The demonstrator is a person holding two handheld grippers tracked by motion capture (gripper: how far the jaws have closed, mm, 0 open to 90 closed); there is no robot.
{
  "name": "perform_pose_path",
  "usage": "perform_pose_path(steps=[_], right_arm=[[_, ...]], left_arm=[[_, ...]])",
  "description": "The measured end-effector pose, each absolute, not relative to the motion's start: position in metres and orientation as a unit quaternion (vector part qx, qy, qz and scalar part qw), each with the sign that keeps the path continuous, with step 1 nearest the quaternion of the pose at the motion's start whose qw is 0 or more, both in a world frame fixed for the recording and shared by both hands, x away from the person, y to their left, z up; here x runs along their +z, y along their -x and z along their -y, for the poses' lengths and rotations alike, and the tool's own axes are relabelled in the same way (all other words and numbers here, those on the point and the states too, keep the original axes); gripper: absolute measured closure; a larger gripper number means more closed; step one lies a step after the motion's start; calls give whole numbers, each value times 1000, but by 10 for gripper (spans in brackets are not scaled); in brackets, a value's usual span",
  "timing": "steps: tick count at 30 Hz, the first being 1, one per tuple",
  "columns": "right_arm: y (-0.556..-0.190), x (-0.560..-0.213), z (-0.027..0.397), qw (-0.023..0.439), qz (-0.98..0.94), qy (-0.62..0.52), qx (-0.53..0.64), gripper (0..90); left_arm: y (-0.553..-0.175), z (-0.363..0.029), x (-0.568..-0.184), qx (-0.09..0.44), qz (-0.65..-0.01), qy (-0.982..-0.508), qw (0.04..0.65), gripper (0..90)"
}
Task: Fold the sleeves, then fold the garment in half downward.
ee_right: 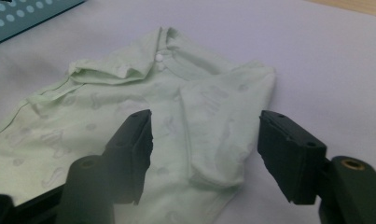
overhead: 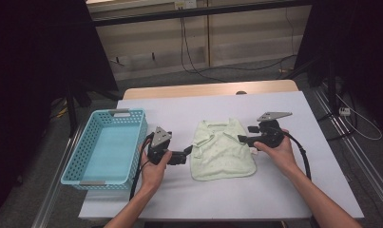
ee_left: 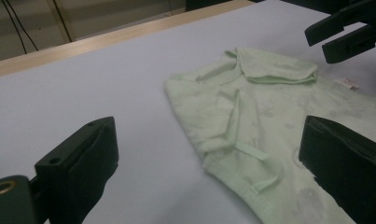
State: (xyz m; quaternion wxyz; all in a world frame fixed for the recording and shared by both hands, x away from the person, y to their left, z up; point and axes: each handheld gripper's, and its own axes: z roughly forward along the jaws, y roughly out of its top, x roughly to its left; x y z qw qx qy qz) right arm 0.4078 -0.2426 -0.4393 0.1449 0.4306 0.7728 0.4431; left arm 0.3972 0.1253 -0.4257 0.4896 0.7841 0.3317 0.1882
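Taken from the near edge of the counter (overhead: 132, 202), which is covered by a white sheet, two forearms are seen coming in, each hand holding a gripper on either side of a pale green garment (overhead: 221, 148). The garment is laid flat near the middle of the counter, folded, with its collar at the far end and a faint printed pattern on the cloth. To the left of the garment, the left gripper (overhead: 188, 153) is held low with its jaws spread wide; nothing is held between them, and its tips are seen just beside the garment's left edge. In the left gripper view the garment's left side and a folded sleeve are seen ahead between the parted jaws, not touched by them. To the right of the garment, the right gripper (overhead: 243, 139) is pointed at the garment's right edge near the collar end; its jaws are parted and clamped on nothing, the folded right side of the cloth (ee_right: 209, 140) being seen between and beyond them in the right gripper view, whether touched by them cannot be told. Farther left of the garment, beyond the left gripper, a light blue perforated basket (overhead: 91, 124) is set on the counter's left side.
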Motion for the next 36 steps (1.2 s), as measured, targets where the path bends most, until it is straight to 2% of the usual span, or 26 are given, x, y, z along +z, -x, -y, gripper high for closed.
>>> perform_pose_path(steps=[9,12,18,21,24,26,30,33,36], right_arm=[[-412,-436,246,159,-765,-434,448,275],[-419,-434,247,159,-766,-443,439,274],[-436,-428,250,164,-762,-450,435,266],[-448,-426,250,173,-763,-455,425,249],[-459,-427,251,174,-761,-461,421,243],[-469,-427,250,163,-764,-462,419,282],[-485,-426,245,159,-771,-459,412,290],[-497,-429,241,159,-778,-458,399,375],[-505,-437,238,149,-782,-464,388,399]], left_arm=[[-421,-113,-423,188,-334,-787,482,47],[-432,-109,-423,173,-351,-783,484,49],[-452,-101,-427,208,-354,-795,447,48],[-465,-100,-432,164,-366,-793,458,48],[-473,-95,-433,189,-365,-799,439,49],[-478,-91,-432,189,-374,-801,428,58],[-490,-84,-431,191,-380,-795,434,64],[-499,-82,-433,186,-383,-794,434,71],[-507,-82,-437,187,-389,-790,435,106]])
